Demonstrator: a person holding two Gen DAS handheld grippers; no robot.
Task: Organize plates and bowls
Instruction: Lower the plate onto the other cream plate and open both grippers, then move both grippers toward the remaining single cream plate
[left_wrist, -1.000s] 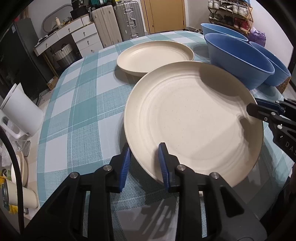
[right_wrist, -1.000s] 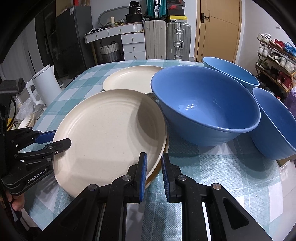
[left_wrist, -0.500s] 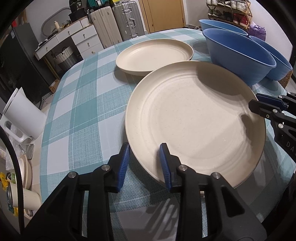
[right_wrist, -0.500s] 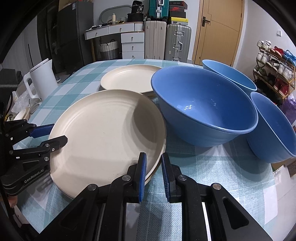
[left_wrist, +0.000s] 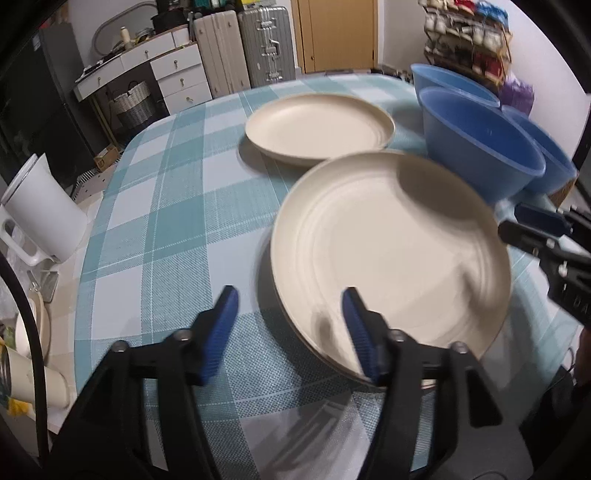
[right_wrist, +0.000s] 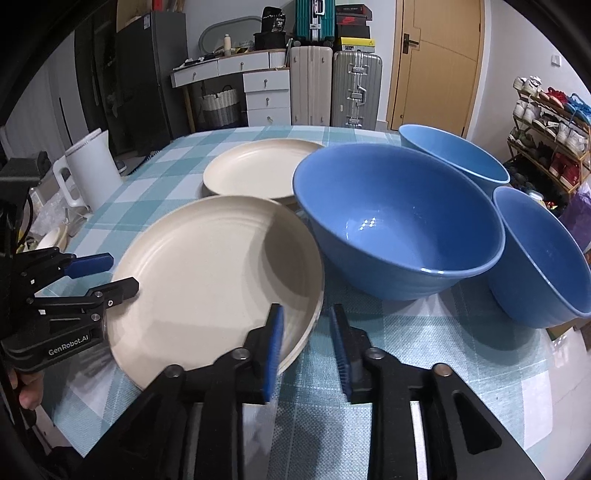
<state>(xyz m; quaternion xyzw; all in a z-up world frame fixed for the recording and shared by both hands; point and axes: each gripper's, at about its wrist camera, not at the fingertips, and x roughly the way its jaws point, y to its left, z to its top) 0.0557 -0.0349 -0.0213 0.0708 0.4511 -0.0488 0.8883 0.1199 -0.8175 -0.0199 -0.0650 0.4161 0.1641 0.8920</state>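
A large cream plate (left_wrist: 391, 251) (right_wrist: 214, 273) lies on a second plate whose rim (left_wrist: 317, 356) shows beneath it, on the checked tablecloth. My left gripper (left_wrist: 290, 321) straddles its near-left rim, jaws opening, pads off the plate. My right gripper (right_wrist: 306, 332) straddles the opposite rim, also opening, with neither pad pressing. Each gripper shows in the other's view: the right gripper (left_wrist: 535, 229) and the left gripper (right_wrist: 107, 273). Another cream plate (left_wrist: 317, 125) (right_wrist: 258, 170) lies farther back. Three blue bowls (right_wrist: 395, 218) (right_wrist: 450, 155) (right_wrist: 539, 258) stand beside the plates.
A white kettle (left_wrist: 40, 214) (right_wrist: 92, 173) stands off the table's left side, with a paper cup (left_wrist: 33, 380) and clutter below it. The nearest bowl (left_wrist: 476, 147) almost touches the stacked plate. Suitcases (right_wrist: 354, 88) and drawers stand behind the table, a shoe rack (right_wrist: 546, 118) at right.
Both grippers' jaws have spread apart and let go of the large plate's rim. The plate now rests on the plate below. Neither hand has shifted much.
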